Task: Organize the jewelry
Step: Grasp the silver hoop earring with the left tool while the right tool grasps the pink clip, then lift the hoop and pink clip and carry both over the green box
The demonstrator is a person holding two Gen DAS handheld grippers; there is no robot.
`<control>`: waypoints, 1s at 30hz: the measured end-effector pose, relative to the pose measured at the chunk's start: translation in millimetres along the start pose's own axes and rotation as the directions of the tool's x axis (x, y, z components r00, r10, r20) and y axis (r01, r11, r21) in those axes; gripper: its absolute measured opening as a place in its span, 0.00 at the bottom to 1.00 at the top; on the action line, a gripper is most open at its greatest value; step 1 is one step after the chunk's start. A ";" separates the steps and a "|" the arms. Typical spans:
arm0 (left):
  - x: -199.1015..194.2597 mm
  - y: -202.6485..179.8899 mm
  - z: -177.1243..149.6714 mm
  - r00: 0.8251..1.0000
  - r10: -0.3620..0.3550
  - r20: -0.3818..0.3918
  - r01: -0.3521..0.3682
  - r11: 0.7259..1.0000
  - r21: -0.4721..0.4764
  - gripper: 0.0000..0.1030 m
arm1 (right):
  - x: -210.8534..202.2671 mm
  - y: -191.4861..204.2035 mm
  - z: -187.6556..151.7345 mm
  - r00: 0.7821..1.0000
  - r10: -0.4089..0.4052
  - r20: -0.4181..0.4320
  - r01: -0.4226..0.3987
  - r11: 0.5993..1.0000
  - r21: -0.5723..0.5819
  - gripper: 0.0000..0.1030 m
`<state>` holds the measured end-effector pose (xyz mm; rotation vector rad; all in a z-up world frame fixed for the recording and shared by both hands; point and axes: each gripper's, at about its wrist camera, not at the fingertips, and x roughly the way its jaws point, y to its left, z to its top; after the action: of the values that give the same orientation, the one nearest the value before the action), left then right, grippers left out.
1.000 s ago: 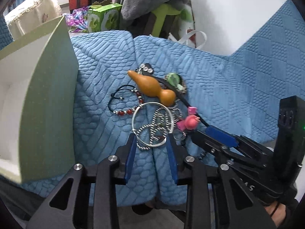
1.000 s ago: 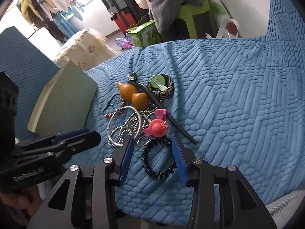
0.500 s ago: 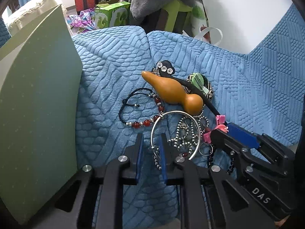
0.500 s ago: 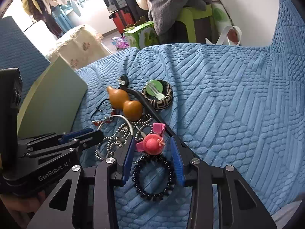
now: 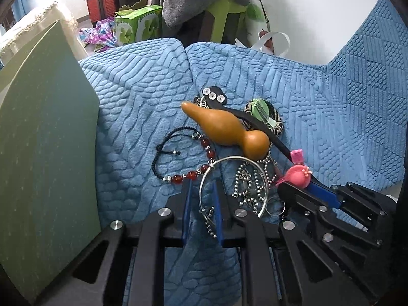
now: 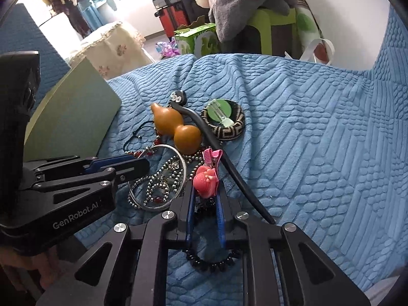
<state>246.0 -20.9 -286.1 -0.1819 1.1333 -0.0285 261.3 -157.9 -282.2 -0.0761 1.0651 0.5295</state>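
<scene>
silver bangle (image 5: 233,186): lower centre of frame, on blue quilt (image 5: 318,117), rim between left gripper (image 5: 202,199) pads
left gripper: narrow, nipping bangle rim
right gripper (image 6: 205,199): jaws just closing, narrow around pink clip (image 6: 205,178) and black bead bracelet (image 6: 211,262)
green box (image 5: 46,137): left edge

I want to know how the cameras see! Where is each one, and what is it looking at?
Left wrist view: sits on the left gripper, looking down at the silver bangle between its fingers; the right gripper shows too.
Right wrist view: sits on the right gripper, looking down at the pink clip; the left gripper shows too.
Both see the orange gourd on the blue blanket.
</scene>
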 end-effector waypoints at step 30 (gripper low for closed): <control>-62.0 -5.9 -17.2 0.990 -0.022 0.143 0.018 0.999 0.029 0.01 | -48.5 11.8 -0.7 0.996 -0.024 0.085 0.023 1.000 0.016 0.11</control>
<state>204.5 -21.8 -236.6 -0.1680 0.9874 -0.0479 237.3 -166.1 -239.2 -0.0524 0.9842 0.4992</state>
